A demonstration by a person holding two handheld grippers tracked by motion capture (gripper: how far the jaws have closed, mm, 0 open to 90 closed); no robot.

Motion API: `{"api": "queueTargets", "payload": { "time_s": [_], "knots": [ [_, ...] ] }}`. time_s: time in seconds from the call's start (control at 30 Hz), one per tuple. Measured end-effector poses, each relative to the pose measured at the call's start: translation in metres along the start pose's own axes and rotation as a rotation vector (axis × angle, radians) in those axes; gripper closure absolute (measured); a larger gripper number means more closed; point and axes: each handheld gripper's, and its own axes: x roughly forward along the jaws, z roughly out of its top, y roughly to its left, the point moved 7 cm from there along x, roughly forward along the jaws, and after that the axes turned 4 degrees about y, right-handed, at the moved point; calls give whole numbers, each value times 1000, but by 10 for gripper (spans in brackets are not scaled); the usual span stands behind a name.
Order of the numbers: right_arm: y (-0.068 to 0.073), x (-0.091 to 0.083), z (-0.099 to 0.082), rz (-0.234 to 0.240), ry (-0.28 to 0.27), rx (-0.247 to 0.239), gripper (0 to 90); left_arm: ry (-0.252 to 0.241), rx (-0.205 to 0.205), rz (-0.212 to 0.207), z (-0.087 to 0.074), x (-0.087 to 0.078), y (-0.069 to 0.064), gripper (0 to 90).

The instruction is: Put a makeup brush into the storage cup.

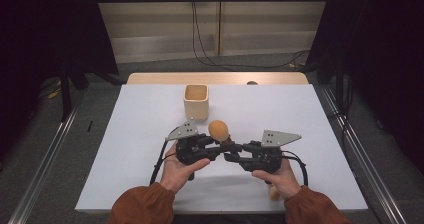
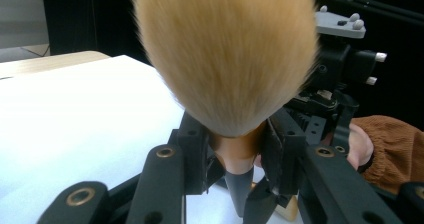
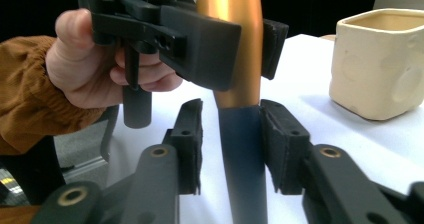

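A makeup brush with a tan bristle head (image 1: pixel 218 130), a copper ferrule (image 3: pixel 235 84) and a dark handle (image 3: pixel 242 184) stands upright above the table's near middle. My left gripper (image 1: pixel 216 146) is shut on the ferrule just under the bristles (image 2: pixel 225 49); both of its pads press the copper in the left gripper view (image 2: pixel 235 149). My right gripper (image 3: pixel 235 144) straddles the dark handle lower down, open. One of its pads lies against the handle and the other stands a small gap off. In the high view the right gripper (image 1: pixel 231 153) meets the left from the right.
A cream square cup (image 1: pixel 195 102) stands open-topped behind the grippers, also at the right of the right gripper view (image 3: pixel 380 64). The white table (image 1: pixel 300 114) has bare room on both sides. Cables trail on the floor behind it, between dark curtains.
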Motion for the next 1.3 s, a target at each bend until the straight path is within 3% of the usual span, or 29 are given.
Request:
{"api": "queueTargets", "payload": {
  "time_s": [0.13,0.3,0.73,0.83,1.03,1.3],
  "knots": [
    [-1,0,-1,-9,7,2,524,5,12,10,2,-1,0,662],
    [-2,1,-2,-24,30,16,349,10,10,24,2,-3,4,662],
    [-3,-3,1,-29,11,24,118,12,-8,45,3,-6,7,662],
    [-6,-3,0,-49,14,31,43,13,-17,50,4,-8,9,662],
    [-8,-6,-1,-54,16,36,16,20,-21,63,5,-11,12,662],
    [-15,-17,-1,-119,2,38,7,28,-32,74,10,-20,15,662]
  ]
}}
